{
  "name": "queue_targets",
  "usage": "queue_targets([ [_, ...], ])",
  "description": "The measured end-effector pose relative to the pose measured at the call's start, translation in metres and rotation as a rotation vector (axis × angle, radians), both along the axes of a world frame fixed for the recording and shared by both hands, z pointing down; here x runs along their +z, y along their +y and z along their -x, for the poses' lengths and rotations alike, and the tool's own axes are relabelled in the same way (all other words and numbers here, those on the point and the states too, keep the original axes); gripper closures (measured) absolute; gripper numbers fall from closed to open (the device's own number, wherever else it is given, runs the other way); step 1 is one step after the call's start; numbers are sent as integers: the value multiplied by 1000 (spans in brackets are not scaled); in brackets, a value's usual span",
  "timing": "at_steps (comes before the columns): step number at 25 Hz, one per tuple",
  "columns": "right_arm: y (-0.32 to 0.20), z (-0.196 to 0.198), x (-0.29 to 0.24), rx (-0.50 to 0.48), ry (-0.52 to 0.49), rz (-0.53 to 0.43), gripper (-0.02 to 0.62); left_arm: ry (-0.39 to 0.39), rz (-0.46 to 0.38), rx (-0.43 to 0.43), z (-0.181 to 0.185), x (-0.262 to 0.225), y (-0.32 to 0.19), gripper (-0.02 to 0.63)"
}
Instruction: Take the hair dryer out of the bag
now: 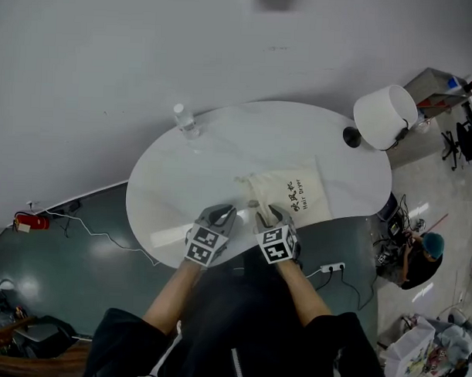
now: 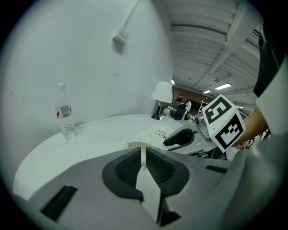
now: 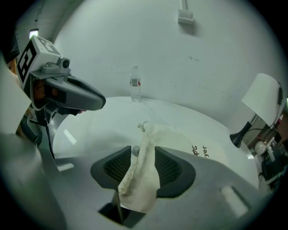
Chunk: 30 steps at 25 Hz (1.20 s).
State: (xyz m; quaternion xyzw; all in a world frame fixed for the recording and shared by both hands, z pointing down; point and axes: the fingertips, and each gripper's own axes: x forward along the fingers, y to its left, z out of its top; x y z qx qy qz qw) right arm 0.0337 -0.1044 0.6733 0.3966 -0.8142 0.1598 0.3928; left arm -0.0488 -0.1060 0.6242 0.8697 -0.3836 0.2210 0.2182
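Note:
A cream drawstring bag (image 1: 291, 195) with dark print lies flat on the round white table (image 1: 222, 148). No hair dryer shows; the bag hides whatever is inside. My left gripper (image 1: 220, 215) is at the bag's near left corner, shut on a thin cream strip of the bag's mouth (image 2: 143, 157). My right gripper (image 1: 272, 216) is over the bag's near edge. In the right gripper view its jaws (image 3: 143, 150) stand wide apart, and bunched bag cloth (image 3: 139, 175) hangs loosely between them beside a small grey cord bead (image 3: 135, 150).
A clear water bottle (image 1: 186, 122) stands at the table's far left. A white-shaded lamp (image 1: 385, 116) stands at the far right edge. A white wall rises behind the table. On the floor are cables and a power strip (image 1: 331, 267). A person (image 1: 423, 256) crouches at the right.

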Motion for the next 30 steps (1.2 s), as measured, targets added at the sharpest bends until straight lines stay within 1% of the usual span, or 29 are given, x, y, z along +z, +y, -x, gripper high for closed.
queue_targets([
  [3,-2,-1,9,-23,36,16,442,-4,11,-7,1,4,-5,588],
  [7,-4,-2,16,-30,42,46,449,-15,20,-3,-1,9,-10,588],
  [10,-3,-4,17,-39,45,56,477,-35,20,22,-7,13,-13,588],
  [16,-2,-7,13,-26,4,73,541,-77,6,69,-20,20,-17,588],
  [22,-3,-10,9,-17,-27,92,554,-81,8,98,-30,23,-21,586],
  [24,-4,-11,7,-8,-52,99,555,-84,8,109,-34,24,-21,586],
  [26,-4,-11,5,16,-93,114,557,-89,15,124,-37,27,-22,569],
  [28,-4,-12,2,32,-123,124,557,-94,19,136,-40,28,-23,515],
  [30,-4,-13,-2,32,-141,124,557,-103,21,146,-43,30,-24,505],
])
